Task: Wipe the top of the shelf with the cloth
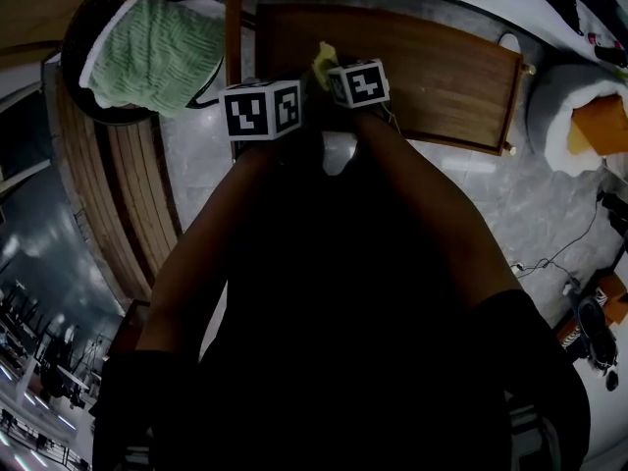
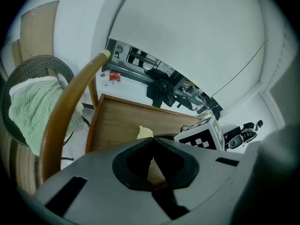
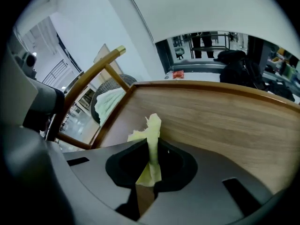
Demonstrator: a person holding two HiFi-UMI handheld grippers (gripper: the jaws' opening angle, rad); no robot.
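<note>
So the biggest thing was the wooden shelf (image 1: 432, 67), its flat top stretching across the upper middle of the head view; both grippers sat at its near left end, side by side, with the person's dark arms filling most of the frame below them. Left of the shelf there was a dark round basket (image 1: 80, 27) with a green towel (image 1: 157, 52) stuffed in it; a curved wooden rail (image 2: 70, 102) with a pale tip rose between basket and shelf.

The right gripper (image 3: 149, 146) was clamped on the cloth (image 3: 151, 137); a thin yellow strip of it stood pinched upright between the jaws, with a crumpled bit poking out past the tips and hanging right over the shelf top near its left edge. I couldn't tell if the cloth was actually touching the wood.

The left gripper (image 2: 152, 140) had its jaws closed together with nothing between them; it sat just beside the right one, close enough that the right gripper's marker cube (image 2: 201, 135) and a corner of the cloth showed just past its jaw tips.
</note>
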